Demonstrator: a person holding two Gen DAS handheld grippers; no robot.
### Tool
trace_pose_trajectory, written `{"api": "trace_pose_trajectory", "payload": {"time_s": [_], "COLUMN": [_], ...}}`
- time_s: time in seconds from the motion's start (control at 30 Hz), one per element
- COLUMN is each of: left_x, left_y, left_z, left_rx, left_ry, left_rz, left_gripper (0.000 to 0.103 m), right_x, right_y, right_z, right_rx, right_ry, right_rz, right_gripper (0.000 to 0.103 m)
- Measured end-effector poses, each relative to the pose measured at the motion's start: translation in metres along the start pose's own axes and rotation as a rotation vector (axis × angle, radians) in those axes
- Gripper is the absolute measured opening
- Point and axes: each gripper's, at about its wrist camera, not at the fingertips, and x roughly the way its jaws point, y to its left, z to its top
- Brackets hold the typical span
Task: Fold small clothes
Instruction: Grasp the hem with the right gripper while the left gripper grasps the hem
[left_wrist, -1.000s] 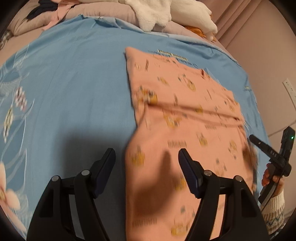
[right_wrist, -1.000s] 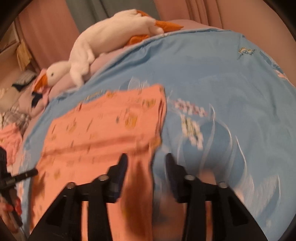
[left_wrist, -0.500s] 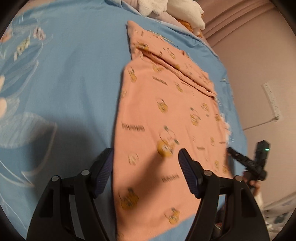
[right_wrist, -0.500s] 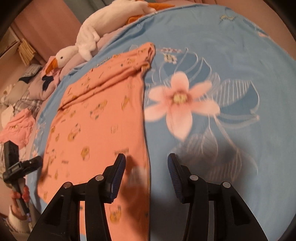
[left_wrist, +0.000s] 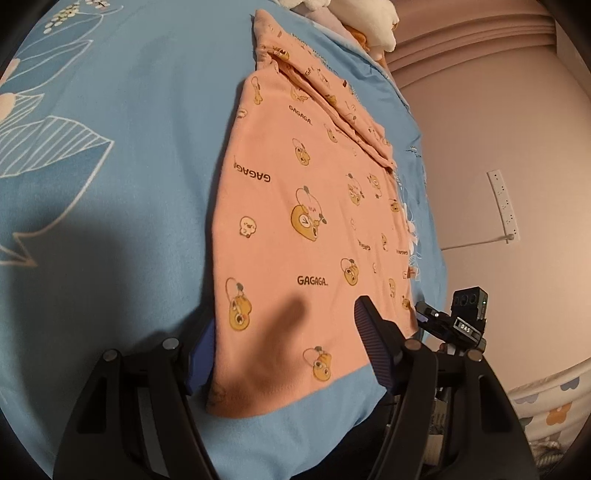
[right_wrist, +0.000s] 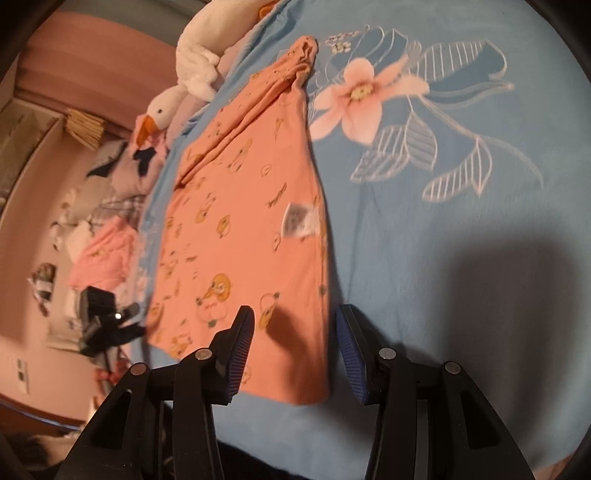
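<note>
Compared with a second ago: both views now sharp and looking down more steeply, near hem of the garment now in frame, both grippers sitting closer to that near edge; garment itself lying in the same spot on the bed

Orange printed garment (left_wrist: 303, 221) lying flat on the blue floral bedsheet (left_wrist: 110, 184), one folded band running across its far end, near hem close to the bed's front edge

Left gripper (left_wrist: 284, 347) hovering over the garment's near left corner, jaws standing wide apart, gripping nothing; left finger looking tucked behind the cloth's side edge, right finger above the fabric. Contact with cloth: cannot tell

Right gripper (right_wrist: 295, 343) hovering over the near right corner of the same garment (right_wrist: 243, 229), jaws partly open, holding nothing; garment's right edge lying between the fingers, left finger over fabric, right finger over bare sheet. White label (right_wrist: 297, 221) showing near that right edge

Also showing: white goose plush (right_wrist: 192, 62) at the far end of the bed, pink clothes pile (right_wrist: 107, 254) off the left side
</note>
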Motion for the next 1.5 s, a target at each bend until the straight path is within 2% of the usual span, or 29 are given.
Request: {"api": "trace_pose_trajectory", "payload": {"time_s": [0.1,0.2,0.27,0.33,0.4,0.47,0.53,0.7,0.83,1.0,1.23,1.5], "left_x": [0.004,0.010,0.013,0.011,0.007,0.005,0.002,-0.006,-0.012,-0.019,-0.027,-0.028], "left_y": [0.002,0.002,0.009,0.016,0.021,0.018,0.015,0.003,-0.008,-0.019,-0.038,-0.044], "left_z": [0.008,0.010,0.006,0.004,0.004,0.004,0.005,0.017,0.031,0.055,0.099,0.166], "left_rx": [-0.018,-0.021,-0.032,-0.060,-0.089,-0.081,-0.094,-0.116,-0.112,-0.099,-0.065,-0.056], "left_ry": [0.003,0.007,0.025,0.029,0.028,0.023,0.016,-0.035,-0.060,-0.093,-0.145,-0.217], "left_rz": [-0.027,-0.025,-0.012,-0.018,-0.041,-0.054,-0.150,-0.335,-0.396,-0.419,-0.427,-0.378], "left_gripper": [0.067,0.042,0.017,0.006,0.005,0.003,0.002,0.002,0.002,0.002,0.002,0.002], "right_x": [0.007,0.016,0.018,0.018,0.018,0.012,0.005,-0.007,-0.006,-0.008,-0.012,-0.012], "right_y": [0.001,0.002,0.003,0.000,-0.005,-0.009,-0.003,0.021,0.041,0.063,0.081,0.079], "right_z": [0.007,0.016,0.019,0.018,0.015,0.014,0.012,0.020,0.033,0.055,0.091,0.143], "right_rx": [0.010,0.001,-0.007,-0.022,-0.012,0.004,-0.020,-0.083,-0.120,-0.164,-0.205,-0.157], "right_ry": [0.008,0.020,0.024,0.037,0.046,0.027,-0.004,-0.080,-0.119,-0.179,-0.249,-0.339], "right_rz": [0.027,0.054,0.063,0.060,0.057,0.080,0.123,0.276,0.342,0.393,0.419,0.397], "right_gripper": [0.047,0.047,0.038,0.015,0.008,0.008,0.008,0.008,0.008,0.008,0.008,0.008]}}
